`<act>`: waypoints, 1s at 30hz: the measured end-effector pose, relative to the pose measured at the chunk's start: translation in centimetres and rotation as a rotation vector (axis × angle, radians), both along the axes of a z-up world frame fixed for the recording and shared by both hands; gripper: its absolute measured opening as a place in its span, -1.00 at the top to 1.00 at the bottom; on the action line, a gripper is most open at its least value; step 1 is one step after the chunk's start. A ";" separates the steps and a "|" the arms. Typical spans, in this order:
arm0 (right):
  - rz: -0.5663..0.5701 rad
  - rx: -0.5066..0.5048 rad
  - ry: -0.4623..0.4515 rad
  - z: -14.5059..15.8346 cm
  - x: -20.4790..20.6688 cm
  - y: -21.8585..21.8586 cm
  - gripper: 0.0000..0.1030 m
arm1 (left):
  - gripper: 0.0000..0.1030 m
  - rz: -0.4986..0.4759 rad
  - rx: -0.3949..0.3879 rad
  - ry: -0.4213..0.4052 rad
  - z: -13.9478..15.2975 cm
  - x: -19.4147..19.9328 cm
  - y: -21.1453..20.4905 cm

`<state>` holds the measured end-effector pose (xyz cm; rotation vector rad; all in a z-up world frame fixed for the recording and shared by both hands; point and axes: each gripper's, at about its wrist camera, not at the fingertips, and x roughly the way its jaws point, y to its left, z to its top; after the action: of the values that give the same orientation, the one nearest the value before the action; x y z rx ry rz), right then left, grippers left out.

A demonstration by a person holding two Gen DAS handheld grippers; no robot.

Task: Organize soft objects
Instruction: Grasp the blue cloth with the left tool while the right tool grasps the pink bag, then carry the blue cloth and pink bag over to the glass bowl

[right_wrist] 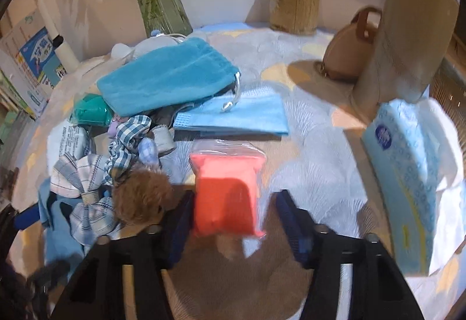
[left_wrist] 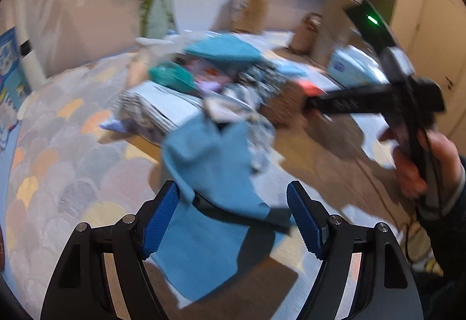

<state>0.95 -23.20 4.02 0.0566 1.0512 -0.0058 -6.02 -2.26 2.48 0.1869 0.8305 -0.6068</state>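
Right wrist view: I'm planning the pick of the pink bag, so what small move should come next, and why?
Probably close the right gripper on the pink bag. The bag already lies between its fingers; the left pad seems to touch it, while a gap shows on the right.

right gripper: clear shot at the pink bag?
Probably yes. The pink bag already sits between the right gripper jaws, nothing covering it; the brown fuzzy toy only crowds one side.

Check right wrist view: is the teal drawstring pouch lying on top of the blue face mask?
Yes, the teal drawstring pouch overlaps the blue face mask's upper left edge.
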 end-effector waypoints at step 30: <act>0.042 0.028 -0.116 0.0 -1.3 -0.6 0.24 | 0.76 0.145 0.067 -0.052 0.0 2.5 1.7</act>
<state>-0.37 -23.75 4.06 0.0596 0.9366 0.0501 -3.48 -0.55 2.47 0.2005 0.8072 -0.4365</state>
